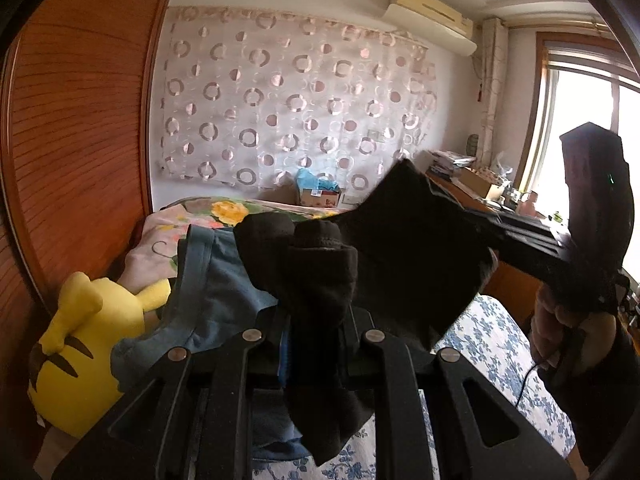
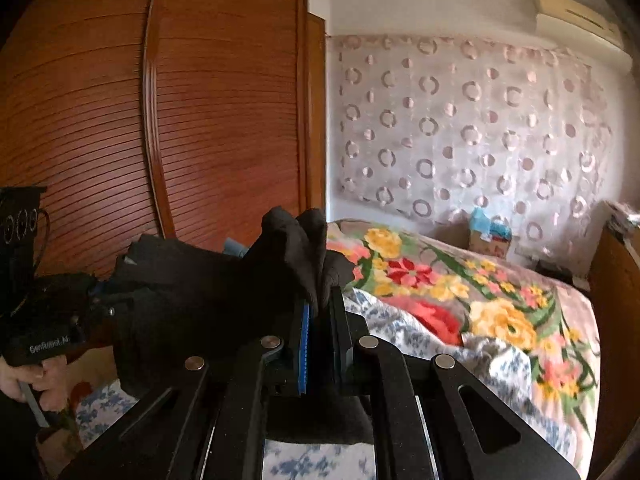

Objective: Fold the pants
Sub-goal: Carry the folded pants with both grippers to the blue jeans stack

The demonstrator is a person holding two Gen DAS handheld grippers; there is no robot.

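The left wrist view looks along its own fingers [image 1: 316,280], close above the blue-flowered bed sheet [image 1: 496,332], toward the circle-patterned curtain [image 1: 296,96], with the window [image 1: 588,120] at right. The right wrist view faces the same curtain [image 2: 468,128] from nearer the wooden wardrobe [image 2: 160,120]. Each catches the other gripper (at its frame's edge): both share curtain, bed and black pants [image 1: 416,248].

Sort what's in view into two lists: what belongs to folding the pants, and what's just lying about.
Belongs to the job:
black pants
left gripper, shut on the pants
right gripper, shut on the pants
bed

Lying about:
yellow plush toy
blue garment
floral blanket
cardboard box
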